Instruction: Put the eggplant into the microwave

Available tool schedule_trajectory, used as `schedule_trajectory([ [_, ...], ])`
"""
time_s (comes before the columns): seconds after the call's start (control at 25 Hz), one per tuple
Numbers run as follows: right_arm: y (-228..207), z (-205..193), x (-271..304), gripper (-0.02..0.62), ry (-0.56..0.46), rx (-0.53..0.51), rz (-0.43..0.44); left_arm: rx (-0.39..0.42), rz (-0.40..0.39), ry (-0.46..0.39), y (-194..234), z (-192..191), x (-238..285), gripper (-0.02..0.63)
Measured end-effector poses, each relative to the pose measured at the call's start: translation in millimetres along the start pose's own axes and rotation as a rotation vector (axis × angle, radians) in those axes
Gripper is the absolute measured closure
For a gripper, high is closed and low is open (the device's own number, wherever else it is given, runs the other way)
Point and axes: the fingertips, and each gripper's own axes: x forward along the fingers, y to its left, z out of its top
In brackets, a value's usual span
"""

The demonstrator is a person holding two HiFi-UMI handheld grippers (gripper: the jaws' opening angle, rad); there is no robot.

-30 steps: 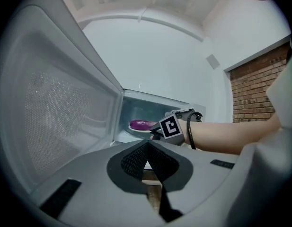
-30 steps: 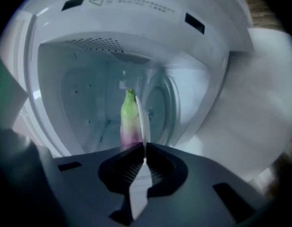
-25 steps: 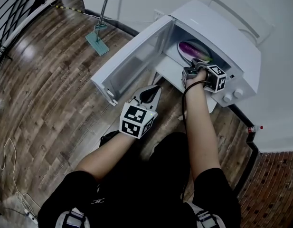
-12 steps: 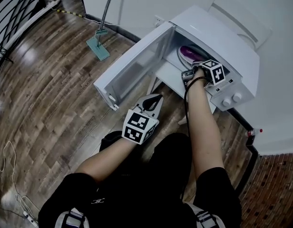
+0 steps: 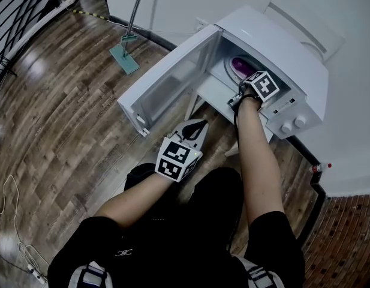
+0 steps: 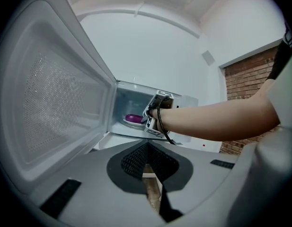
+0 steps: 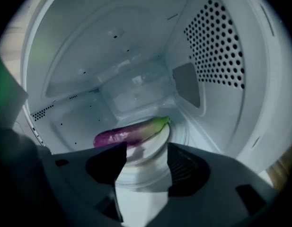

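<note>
The white microwave [image 5: 286,47] stands with its door [image 5: 167,83] swung wide to the left. Inside it, the purple eggplant [image 5: 240,66] [image 7: 129,133] with its green stem lies on the round white plate [image 7: 157,141]. My right gripper [image 5: 248,80] [image 7: 146,150] reaches into the mouth of the cavity. Its jaws have just been opening and stand apart, and the eggplant lies just beyond the tips, free of them. My left gripper [image 5: 195,127] [image 6: 146,146] hangs low before the microwave, shut on nothing. In the left gripper view, the eggplant [image 6: 133,118] shows past my right hand.
The perforated wall [image 7: 216,46] is close on the right gripper's right. A mop [image 5: 126,50] leans at the back left on the wooden floor. A black railing [image 5: 14,17] is at the far left and a cable [image 5: 5,203] lies on the floor. A brick wall [image 5: 346,239] is at the right.
The right gripper has rolled so its marker cube now faces up, and has moved a little deeper into the microwave. The eggplant stays on the plate. The left gripper has barely moved.
</note>
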Motion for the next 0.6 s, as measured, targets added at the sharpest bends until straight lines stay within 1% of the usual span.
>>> schedule_trajectory([
  [0.04,-2,1,-2,0.33,-0.007,0.001,-0.004,0.002,-0.002,-0.001,-1,0,0,0.607],
  [0.12,-4,3,-5,0.327,-0.02,0.0,0.001,0.005,-0.004,-0.002,-4,0,0,0.608],
  [0.24,-4,3,-16,0.328,-0.056,-0.007,0.056,0.007,0.0,-0.007,-7,2,0,0.607],
  [0.28,-3,2,-23,0.368,-0.076,-0.013,0.087,0.009,0.003,-0.009,-8,4,1,0.609],
  [0.32,-3,2,-31,0.485,-0.105,-0.025,0.119,0.013,0.006,-0.012,-8,6,1,0.608],
  [0.36,-1,2,-41,0.578,-0.142,-0.047,0.154,0.017,0.01,-0.015,-7,9,2,0.608],
  [0.44,6,0,-64,0.581,-0.224,-0.124,0.238,0.024,0.021,-0.023,-4,14,6,0.607],
  [0.52,14,-5,-87,0.581,-0.3,-0.231,0.316,0.025,0.033,-0.033,0,20,13,0.608],
  [0.6,19,-11,-110,0.582,-0.37,-0.343,0.377,0.026,0.041,-0.043,4,26,22,0.609],
])
